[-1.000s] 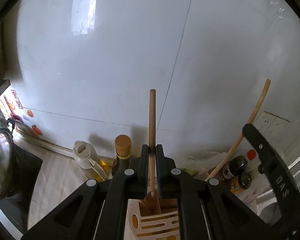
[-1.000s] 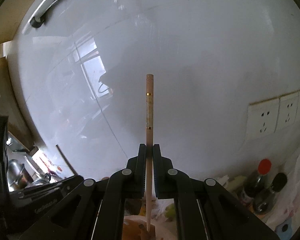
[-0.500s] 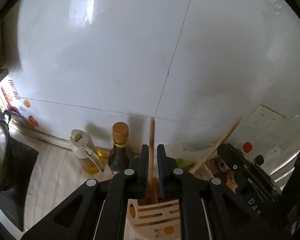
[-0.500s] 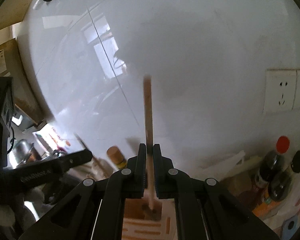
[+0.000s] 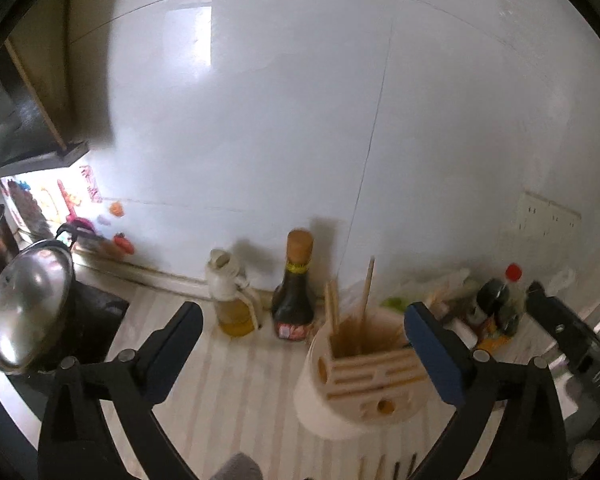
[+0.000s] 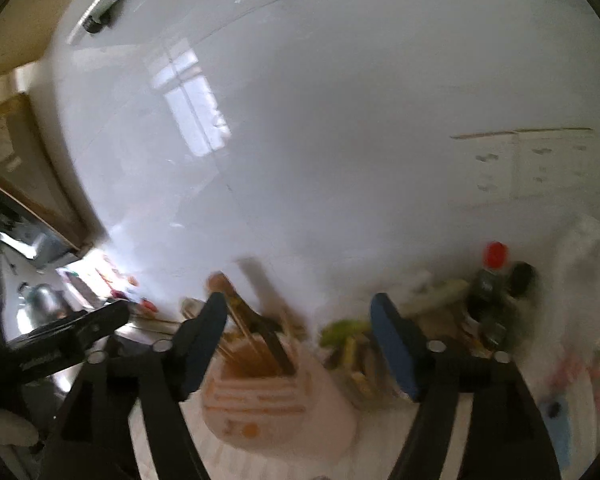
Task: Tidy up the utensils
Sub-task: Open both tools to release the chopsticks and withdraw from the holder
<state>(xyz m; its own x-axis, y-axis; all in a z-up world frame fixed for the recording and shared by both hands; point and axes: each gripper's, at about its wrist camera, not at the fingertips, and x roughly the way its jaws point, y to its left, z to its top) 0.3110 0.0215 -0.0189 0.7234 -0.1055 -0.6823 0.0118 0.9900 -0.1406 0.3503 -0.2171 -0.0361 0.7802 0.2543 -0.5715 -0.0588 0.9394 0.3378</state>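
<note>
A cream utensil holder stands on the striped counter, with wooden chopsticks upright in its back compartment. My left gripper is open and empty above it, jaws wide apart. In the right wrist view the same holder sits low between the jaws, with chopsticks leaning in it. My right gripper is open and empty. That view is blurred. The right gripper's black body shows at the right of the left wrist view.
A dark sauce bottle and an oil bottle stand behind the holder by the white tiled wall. Condiment bottles crowd the right. A pot with a steel lid sits on the stove at left. More chopsticks lie at the bottom edge.
Both grippers have opened and let go of their chopsticks, which now stand in the holder. Both grippers have pulled back and up from the holder.
</note>
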